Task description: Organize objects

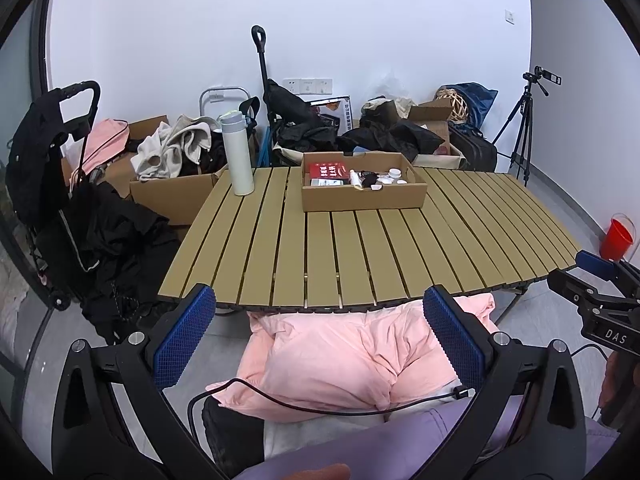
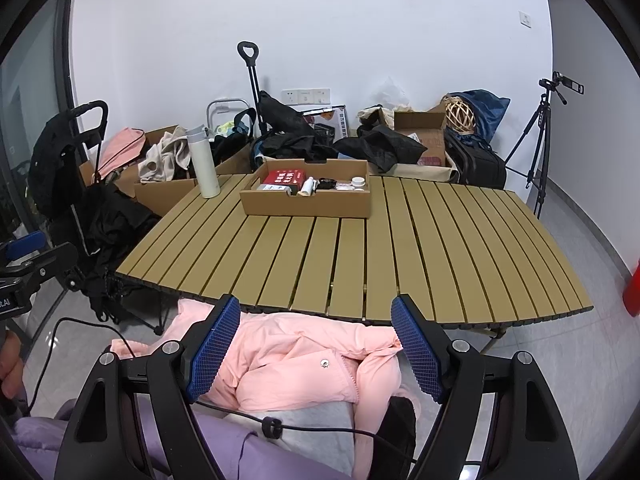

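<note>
A shallow cardboard box (image 1: 362, 196) (image 2: 306, 202) stands at the far side of a slatted tan table (image 1: 360, 252) (image 2: 400, 248). It holds a red packet (image 1: 325, 170) (image 2: 285, 178), a small white tube (image 1: 355, 179) (image 2: 307, 188), a black item and small white jars (image 1: 394, 173) (image 2: 359, 182). A tall white flask (image 1: 237, 156) (image 2: 203, 162) stands left of the box. My left gripper (image 1: 320, 340) and right gripper (image 2: 316, 352) are both open and empty, held in front of the table's near edge above a pink jacket (image 1: 340, 356) (image 2: 300, 364).
Behind the table lie cardboard boxes with clothes (image 1: 172, 184), black bags (image 1: 380, 136), a trolley handle (image 1: 260, 56) and a wicker ball (image 2: 460, 116). A stroller (image 1: 60, 184) stands at left, a camera tripod (image 1: 524, 128) (image 2: 540, 148) and a red cup (image 1: 618, 238) at right.
</note>
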Available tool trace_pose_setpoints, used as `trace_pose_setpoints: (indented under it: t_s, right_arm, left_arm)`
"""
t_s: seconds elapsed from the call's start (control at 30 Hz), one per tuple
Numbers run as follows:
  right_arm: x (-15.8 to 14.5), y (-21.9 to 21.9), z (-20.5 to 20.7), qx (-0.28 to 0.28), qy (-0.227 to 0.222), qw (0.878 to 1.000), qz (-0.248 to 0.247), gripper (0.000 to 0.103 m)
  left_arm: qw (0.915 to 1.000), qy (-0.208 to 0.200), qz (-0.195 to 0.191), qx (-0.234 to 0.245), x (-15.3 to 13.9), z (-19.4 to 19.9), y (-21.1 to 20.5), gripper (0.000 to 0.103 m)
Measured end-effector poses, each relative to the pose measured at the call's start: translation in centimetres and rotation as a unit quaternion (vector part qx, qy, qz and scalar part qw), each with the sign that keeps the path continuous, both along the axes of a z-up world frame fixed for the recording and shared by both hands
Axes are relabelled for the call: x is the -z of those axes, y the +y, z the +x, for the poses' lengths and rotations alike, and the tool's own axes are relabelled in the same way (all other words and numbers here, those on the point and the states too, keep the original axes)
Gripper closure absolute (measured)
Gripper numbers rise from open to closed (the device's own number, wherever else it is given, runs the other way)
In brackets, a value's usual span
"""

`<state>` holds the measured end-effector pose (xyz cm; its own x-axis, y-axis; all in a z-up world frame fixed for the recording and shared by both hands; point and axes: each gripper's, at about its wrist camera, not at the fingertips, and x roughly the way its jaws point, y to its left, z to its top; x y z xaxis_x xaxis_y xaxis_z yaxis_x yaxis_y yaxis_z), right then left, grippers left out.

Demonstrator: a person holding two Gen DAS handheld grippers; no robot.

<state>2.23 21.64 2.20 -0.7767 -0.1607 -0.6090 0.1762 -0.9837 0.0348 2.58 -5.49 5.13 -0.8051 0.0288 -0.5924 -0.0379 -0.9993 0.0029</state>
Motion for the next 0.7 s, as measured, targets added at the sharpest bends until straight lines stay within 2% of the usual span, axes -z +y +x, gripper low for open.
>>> trace_pose_setpoints:
  t_s: [0.7]
  right_arm:
    - [0.83,0.14,-0.58,0.001,-0.013,1.0,0.004,0.022]
  left_arm:
    - [0.9999,-0.014,0.004,-0.001,0.36,-0.59,-0.1,0.0]
